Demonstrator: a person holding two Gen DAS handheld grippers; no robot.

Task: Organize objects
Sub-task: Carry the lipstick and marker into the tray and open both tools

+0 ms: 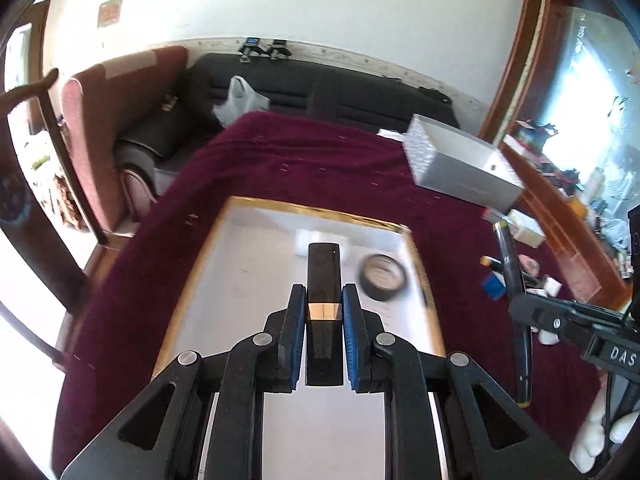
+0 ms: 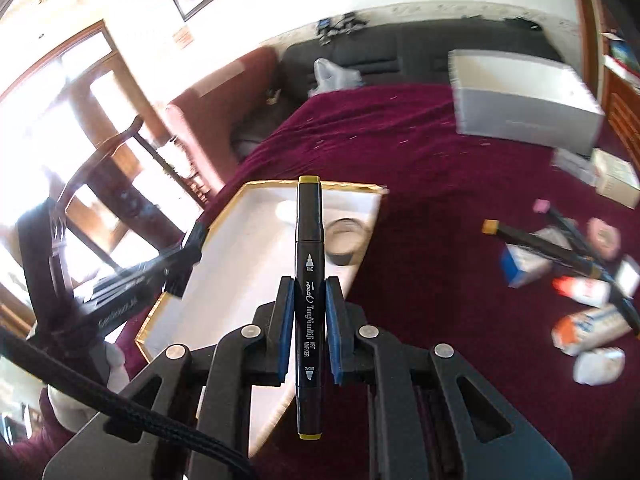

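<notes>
My left gripper (image 1: 323, 294) is shut on a black lipstick tube with a gold band (image 1: 323, 280) and holds it above the white tray with a gold rim (image 1: 248, 264). A round black tin (image 1: 383, 277) and a white item (image 1: 308, 240) lie in the tray. My right gripper (image 2: 308, 290) is shut on a black art marker with yellow ends (image 2: 308, 264), held over the tray's right edge (image 2: 368, 236). The right gripper and its marker (image 1: 514, 300) also show in the left wrist view at the right. The left gripper (image 2: 176, 264) shows at the left of the right wrist view.
The tray lies on a maroon cloth (image 1: 304, 160). A grey box (image 1: 460, 160) stands at the back right. Loose markers (image 2: 536, 240), small boxes and tubes (image 2: 588, 324) lie on the cloth at the right. A dark sofa (image 1: 320, 84) is behind.
</notes>
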